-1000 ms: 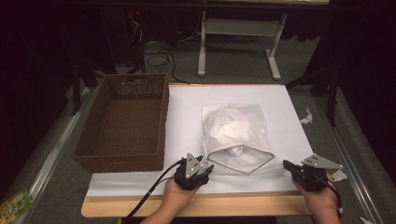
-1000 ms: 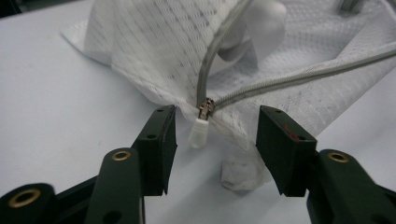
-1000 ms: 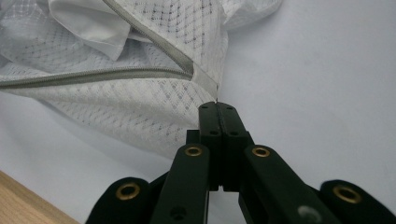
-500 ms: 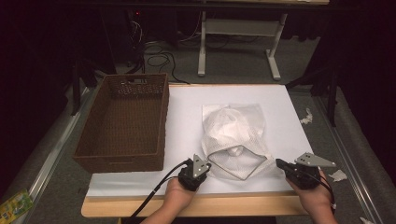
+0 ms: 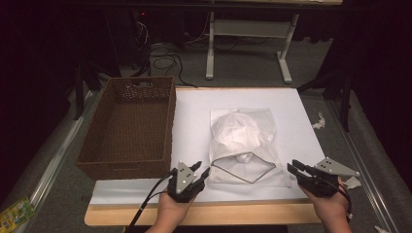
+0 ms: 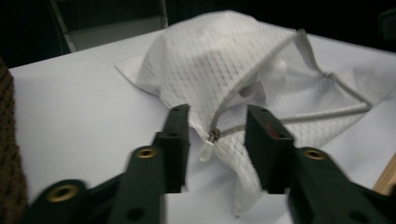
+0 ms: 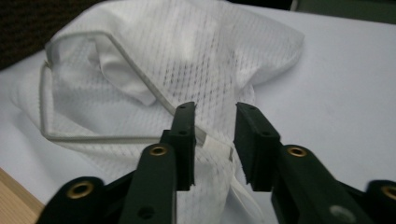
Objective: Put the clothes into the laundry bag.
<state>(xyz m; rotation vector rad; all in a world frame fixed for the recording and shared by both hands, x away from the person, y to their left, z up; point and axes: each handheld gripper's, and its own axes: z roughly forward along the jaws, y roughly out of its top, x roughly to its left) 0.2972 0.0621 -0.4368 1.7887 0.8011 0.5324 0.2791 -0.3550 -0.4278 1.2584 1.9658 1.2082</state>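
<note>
The white mesh laundry bag (image 5: 245, 145) lies flat on the worktop (image 5: 194, 126), right of the brown wicker basket (image 5: 128, 126), with its zippered mouth (image 5: 243, 170) turned toward the person and gaping in a wide loop. Inside it sits a bundled white garment (image 5: 238, 128), so the loading looks done; the closing does not.

In the left gripper view the zipper pull (image 6: 211, 140) hangs at the near corner of the mouth, between the jaws of the left claw (image 6: 217, 119) but not pinched. That claw has just been opening, and its jaws stand apart with only the mesh corner and pull in the gap.

The right claw (image 7: 214, 116) has likewise just been opening (its jaws straddle the other corner of the mouth, where a small white tab (image 7: 217, 147) lies, without pressing on it).

What seems left: take hold of the pull again, brace the far corner, draw the zipper across the mouth, and perhaps move the bag to the basket.
</note>
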